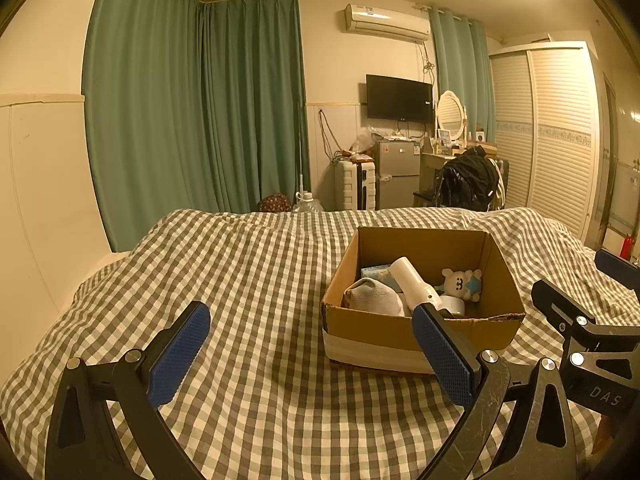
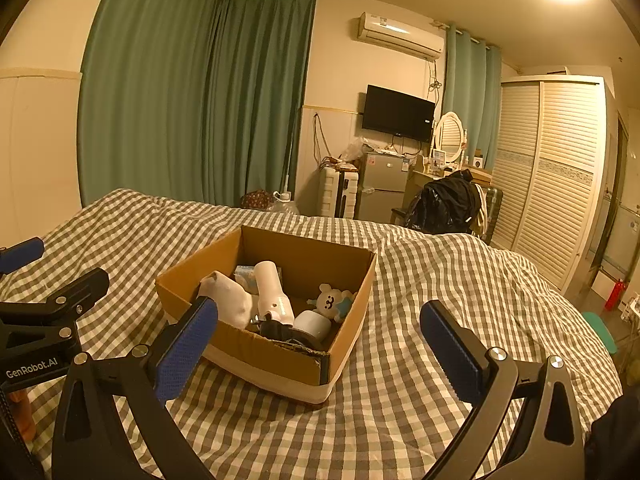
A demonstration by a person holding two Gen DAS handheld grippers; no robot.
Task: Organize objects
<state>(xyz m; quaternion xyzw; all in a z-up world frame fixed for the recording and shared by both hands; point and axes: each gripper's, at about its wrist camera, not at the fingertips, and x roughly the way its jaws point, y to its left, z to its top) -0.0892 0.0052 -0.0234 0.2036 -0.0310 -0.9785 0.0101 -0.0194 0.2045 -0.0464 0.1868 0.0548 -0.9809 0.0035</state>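
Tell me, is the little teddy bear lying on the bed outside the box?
No, the teddy bear sits inside the cardboard box, next to a white cup.

A bed [image 1: 248,280] fills the lower part of both views, covered by a grey-and-white checked cover [image 2: 460,300] that lies rumpled in soft folds toward the far edge. Directly on the cover sits one open cardboard box [image 1: 424,332], its flaps gone or folded away and a pale band of tape around its base. In the left wrist view it rests right of the middle; in the right wrist view it rests left of the middle.
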